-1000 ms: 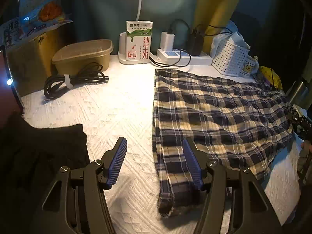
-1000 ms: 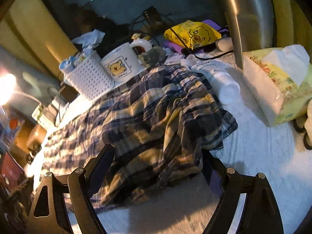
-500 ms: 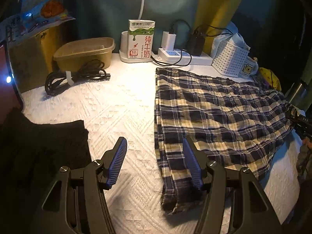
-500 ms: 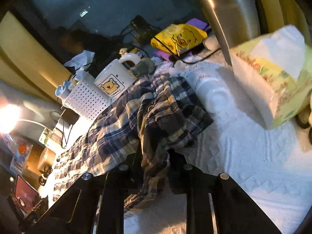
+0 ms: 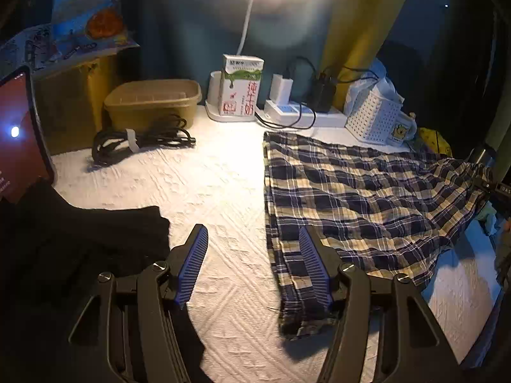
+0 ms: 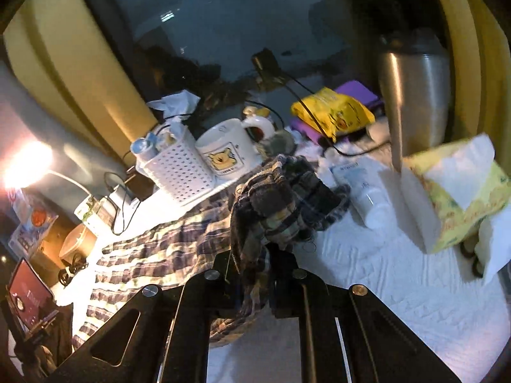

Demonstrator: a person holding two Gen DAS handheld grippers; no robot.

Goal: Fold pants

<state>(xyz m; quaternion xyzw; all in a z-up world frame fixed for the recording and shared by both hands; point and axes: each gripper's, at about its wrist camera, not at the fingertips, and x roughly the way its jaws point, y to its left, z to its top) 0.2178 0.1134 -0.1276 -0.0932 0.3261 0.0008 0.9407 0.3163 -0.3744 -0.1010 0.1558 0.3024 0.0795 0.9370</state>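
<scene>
The right gripper (image 6: 252, 265) pinched the plaid pants (image 5: 357, 198) at their right end; the left gripper (image 5: 254, 266) hung half-open at their near-left edge.

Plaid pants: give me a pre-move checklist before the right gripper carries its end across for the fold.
1. Right gripper shut on plaid pants: ok, fabric bunched between its fingers.
2. Gripped end lifted off the white bedspread: ok.
3. Left gripper holding the near leg end: not ok, open, pads apart, one finger over the fabric edge.
4. Rest of the pants flat: not ok, wrinkled toward the lifted end.
5. Fold path: cannot tell; mug and white bottle stand close by.
</scene>
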